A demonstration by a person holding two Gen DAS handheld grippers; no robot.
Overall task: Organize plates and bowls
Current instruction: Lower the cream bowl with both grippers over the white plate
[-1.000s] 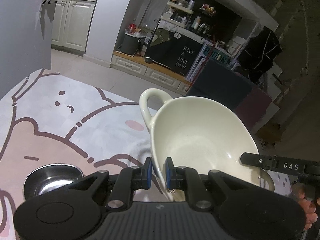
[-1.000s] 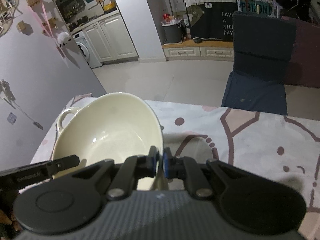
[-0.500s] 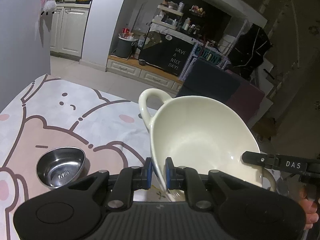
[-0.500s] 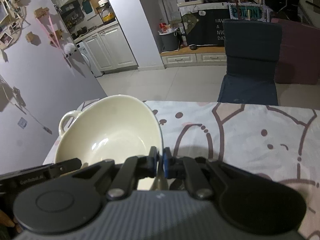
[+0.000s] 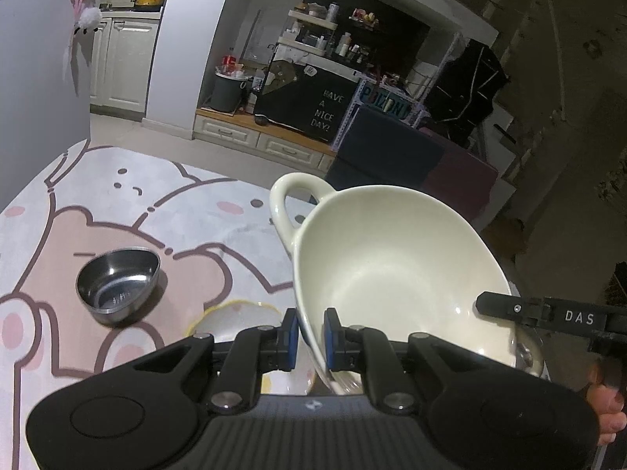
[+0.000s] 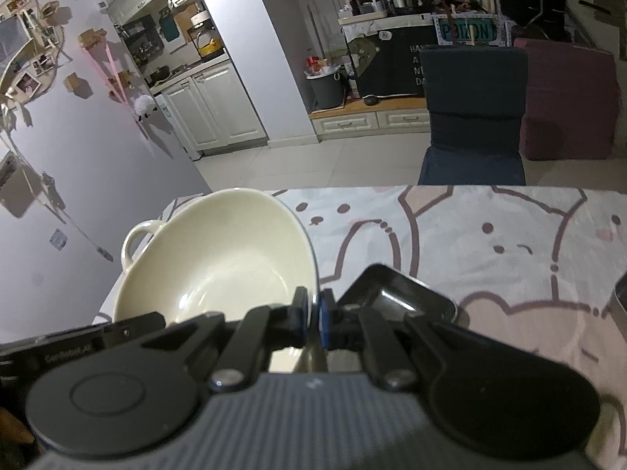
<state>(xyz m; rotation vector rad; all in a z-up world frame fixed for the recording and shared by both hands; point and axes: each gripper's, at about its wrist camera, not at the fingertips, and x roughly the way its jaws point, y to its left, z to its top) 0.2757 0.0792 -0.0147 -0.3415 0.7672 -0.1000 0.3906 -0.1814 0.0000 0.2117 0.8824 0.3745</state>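
Left wrist view: the left gripper (image 5: 310,335) is clamped on the near rim of a large cream ceramic bowl with loop handles (image 5: 392,274), blue pads on either side of the wall. The right gripper (image 6: 312,315) pinches the opposite rim the same way, so the bowl hangs between the two, clear of the pink cartoon-bear tablecloth (image 5: 156,211).

Below the left fingers lies a pale plate with a yellow rim (image 5: 235,315); further left sits a small stainless steel bowl (image 5: 117,284). A black rectangular dish (image 6: 399,297) rests just beyond the right gripper.

To carry well, I judge both grips should stay level and move together, since a thin rim pinch could let the heavy bowl twist or slip; lower it slowly onto its stack.
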